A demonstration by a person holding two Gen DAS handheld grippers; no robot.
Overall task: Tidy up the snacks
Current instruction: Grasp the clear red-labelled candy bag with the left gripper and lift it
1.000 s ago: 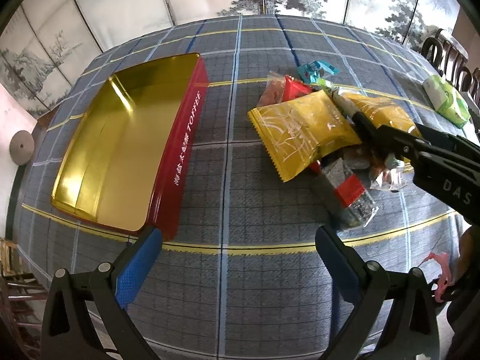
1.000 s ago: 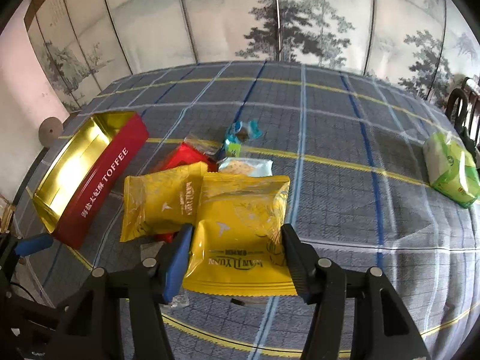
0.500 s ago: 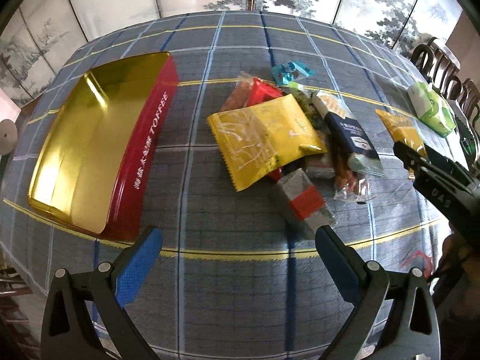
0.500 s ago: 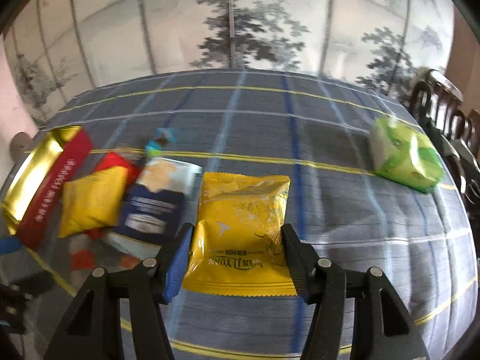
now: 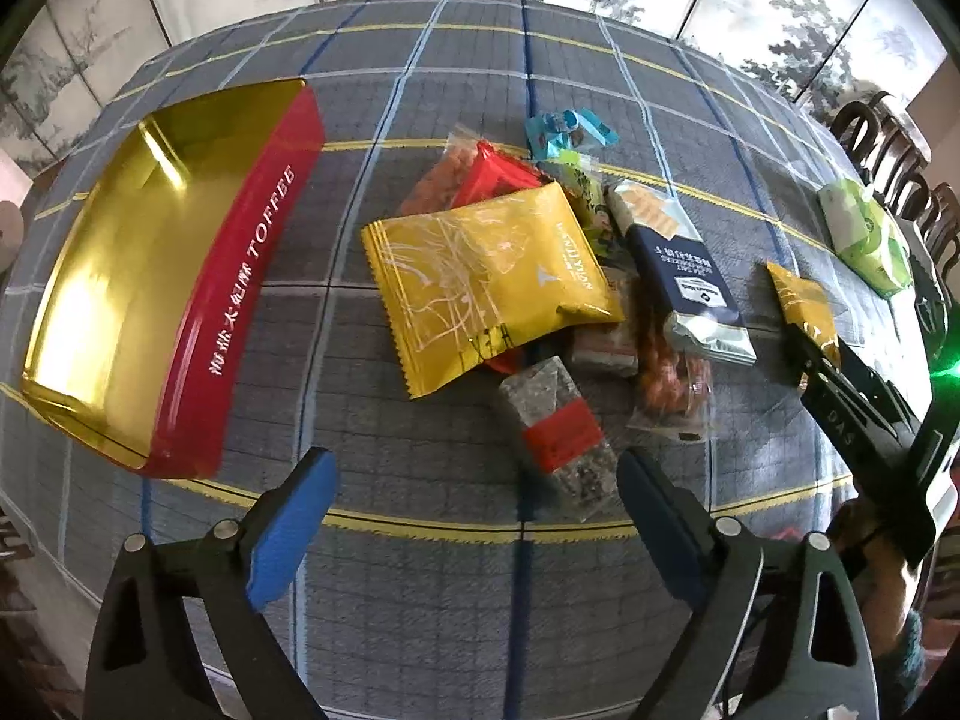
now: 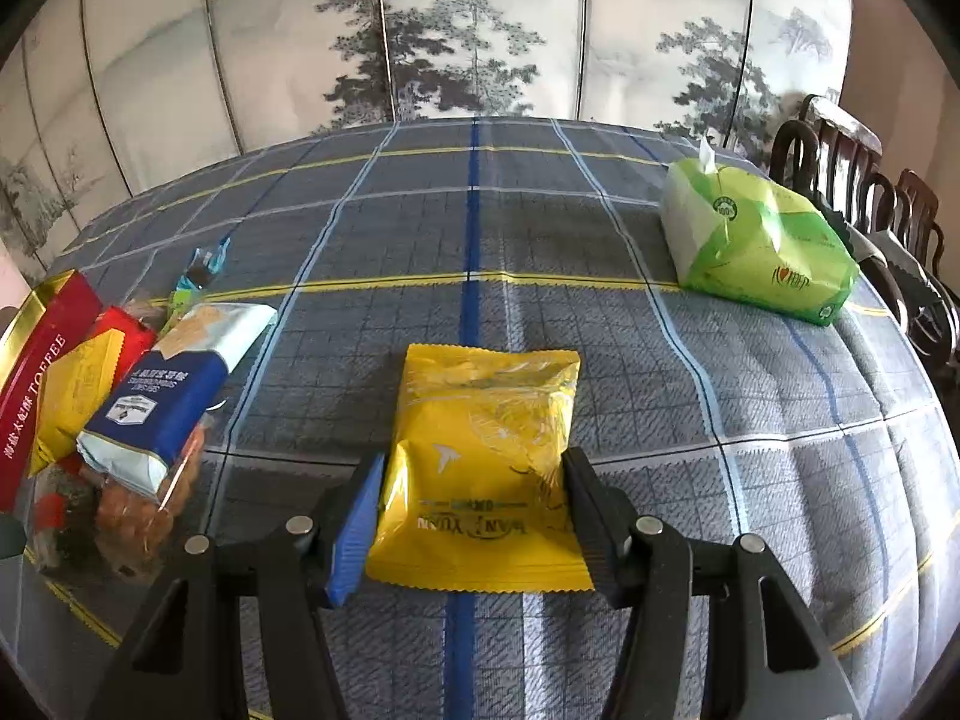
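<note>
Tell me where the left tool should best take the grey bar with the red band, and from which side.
Probably from above, across its narrow width at the red band. The grey bar lies flat on the tablecloth, long axis running away from the open left tool, its near half free. The yellow packet crowds its far end.

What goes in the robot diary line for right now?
right gripper: shut on yellow snack bag | left gripper: open, closing, empty | toffee tin: empty
</note>
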